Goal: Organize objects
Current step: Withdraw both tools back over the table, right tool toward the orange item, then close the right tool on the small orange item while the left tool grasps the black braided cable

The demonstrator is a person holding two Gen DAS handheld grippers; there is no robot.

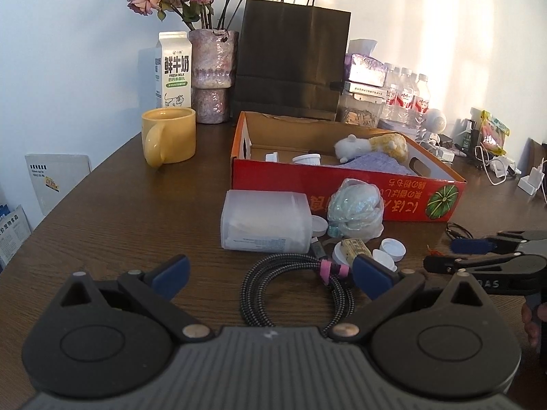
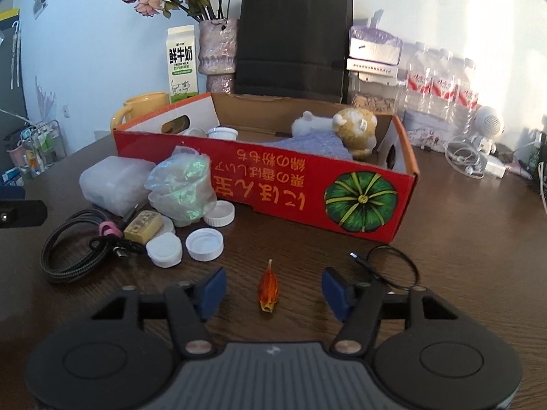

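**A:** On the table (image 2: pixel 461 225), just in front of the red box (image 2: pixel 273 188), lies the small orange trinket (image 2: pixel 268 288). The right claw (image 2: pixel 273 288) has it between its fingers, but both pads stand clear of it, so nothing is gripped yet.

**B:** How would you take it?

**A:** It looks slim and glassy, and it lies lengthwise along the claw's line. I'd keep it centred, bring the pads low enough to meet its sides, then close gently. A pinch too high would likely squirt it forward.

**B:** And the left claw (image 1: pixel 270 275)?

**A:** Wide apart and empty, hovering over the coiled braided cable (image 1: pixel 290 294). The clear plastic tub (image 1: pixel 265 220) lies just beyond it.

**B:** Is there room to move?

**A:** Left of the trinket it's crowded: white bottle caps (image 2: pixel 204 245), a small yellowish block (image 2: pixel 143 226) and a crinkled plastic bag (image 2: pixel 181 188), all near each other. To the right a thin black cord (image 2: pixel 393 266) loops beside the right finger, and I'd watch it doesn't snag.

**B:** Where would the trinket go?

**A:** Into the box, I'd judge. Its near wall has to be cleared by lifting first. Inside, a plush toy (image 2: pixel 355 126) fills the right end, so the bare floor towards the left looks easier.
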